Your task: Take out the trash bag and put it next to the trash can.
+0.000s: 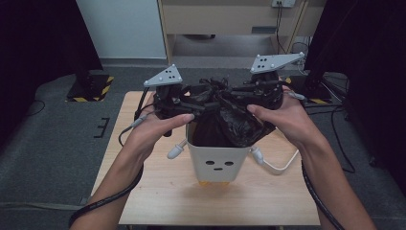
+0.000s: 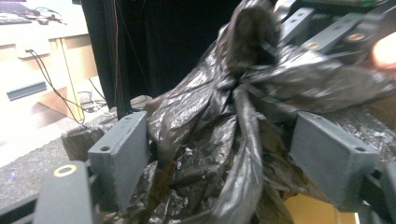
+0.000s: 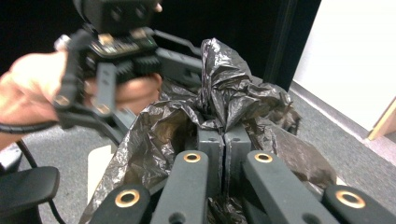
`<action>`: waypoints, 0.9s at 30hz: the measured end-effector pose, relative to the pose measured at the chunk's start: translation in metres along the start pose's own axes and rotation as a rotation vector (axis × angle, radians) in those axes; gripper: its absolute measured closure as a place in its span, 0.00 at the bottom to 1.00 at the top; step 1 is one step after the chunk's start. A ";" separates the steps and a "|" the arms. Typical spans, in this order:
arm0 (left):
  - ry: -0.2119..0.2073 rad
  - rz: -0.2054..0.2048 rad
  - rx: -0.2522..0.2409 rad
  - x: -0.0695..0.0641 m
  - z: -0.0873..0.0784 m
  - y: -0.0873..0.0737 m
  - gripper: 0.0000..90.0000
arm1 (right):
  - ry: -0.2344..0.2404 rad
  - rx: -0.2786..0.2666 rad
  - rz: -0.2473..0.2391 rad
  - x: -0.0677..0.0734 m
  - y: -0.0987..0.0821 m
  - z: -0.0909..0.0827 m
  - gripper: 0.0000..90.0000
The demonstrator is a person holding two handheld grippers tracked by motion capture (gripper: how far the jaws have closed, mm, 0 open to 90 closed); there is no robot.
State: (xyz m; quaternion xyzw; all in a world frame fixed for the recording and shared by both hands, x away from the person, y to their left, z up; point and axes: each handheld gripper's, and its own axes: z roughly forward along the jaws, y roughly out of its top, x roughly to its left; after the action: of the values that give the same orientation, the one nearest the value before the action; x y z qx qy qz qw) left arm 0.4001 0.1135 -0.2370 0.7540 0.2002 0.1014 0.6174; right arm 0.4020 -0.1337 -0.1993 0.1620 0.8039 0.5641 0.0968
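Currently knotting the bin bag (image 1: 225, 112): my right gripper (image 3: 223, 140) pinches its neck, left gripper (image 2: 224, 154) spread loose around plastic at 9 o'clock; regrip next.

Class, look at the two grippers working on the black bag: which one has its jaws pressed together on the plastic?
The right gripper: its jaws meet, pinching the black bag. The left gripper differs, with jaws apart around loose plastic.

Bin (image 1: 218, 165) stands on desk (image 1: 158, 201), near centre. Bag (image 1: 230, 122) sits in bin, its top bunched above the rim. Left hand-held gripper (image 1: 189, 103) at bag's left, right hand-held gripper (image 1: 251, 96) at its right. Cabinet (image 1: 225, 19) on floor behind desk.
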 end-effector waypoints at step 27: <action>0.028 0.112 0.016 0.001 0.007 -0.010 0.99 | -0.021 -0.014 -0.040 0.012 0.011 0.003 0.79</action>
State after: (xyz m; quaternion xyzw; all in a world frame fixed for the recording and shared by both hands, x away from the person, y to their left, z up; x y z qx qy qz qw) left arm 0.4020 0.1092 -0.2484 0.7674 0.1670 0.1448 0.6019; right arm 0.3937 -0.1231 -0.1895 0.1511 0.8021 0.5657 0.1177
